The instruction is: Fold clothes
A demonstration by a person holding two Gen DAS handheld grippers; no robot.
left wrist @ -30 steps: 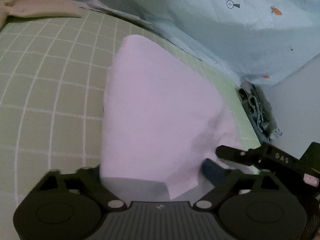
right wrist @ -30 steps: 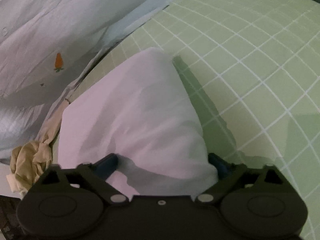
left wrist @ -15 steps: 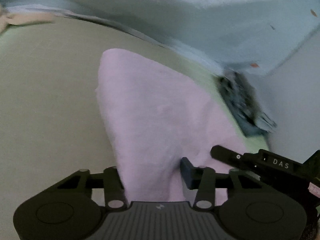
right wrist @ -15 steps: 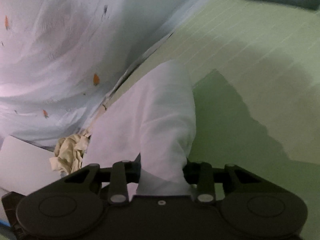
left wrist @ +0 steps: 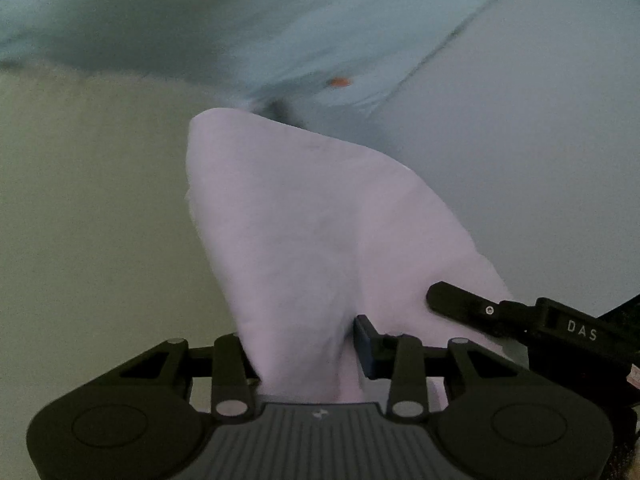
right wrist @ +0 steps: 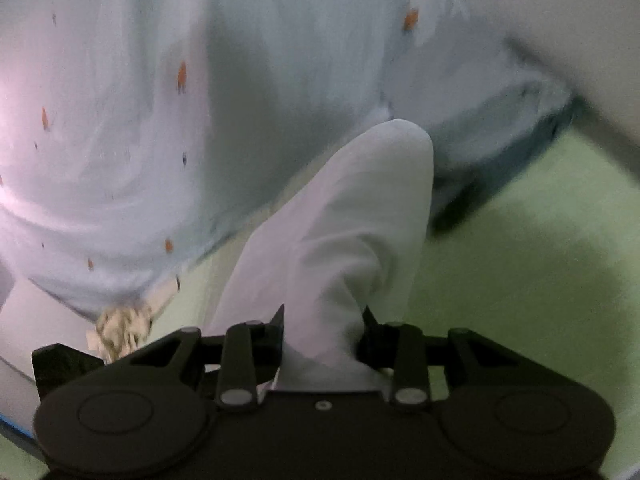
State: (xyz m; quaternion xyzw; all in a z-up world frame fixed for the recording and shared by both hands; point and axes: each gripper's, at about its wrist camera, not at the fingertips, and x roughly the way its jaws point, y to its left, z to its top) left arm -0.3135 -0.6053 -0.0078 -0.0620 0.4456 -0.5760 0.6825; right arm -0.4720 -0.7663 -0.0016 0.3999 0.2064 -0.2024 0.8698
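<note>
A pale pink garment (left wrist: 304, 216) hangs in a folded bundle, lifted off the green bed sheet (left wrist: 80, 200). My left gripper (left wrist: 300, 344) has its jaws closing on the garment's near edge, and the cloth fills the gap between its pads. In the right wrist view the same garment (right wrist: 352, 216) looks whitish and rises in a rounded fold. The right gripper (right wrist: 322, 332) is shut on its lower edge. Both views are blurred by motion.
A light blue quilt (right wrist: 200, 120) with small orange carrots lies bunched behind the garment, also in the left view (left wrist: 280, 40). A crumpled beige cloth (right wrist: 116, 328) lies at lower left. A black arm of the other tool (left wrist: 500, 314) reaches in from the right. A pale wall (left wrist: 520, 160) stands beyond.
Both grippers went from wide open around the flat garment to closed on its edge. They then lifted it and swept sideways, and the quilt and wall now fill the background.
</note>
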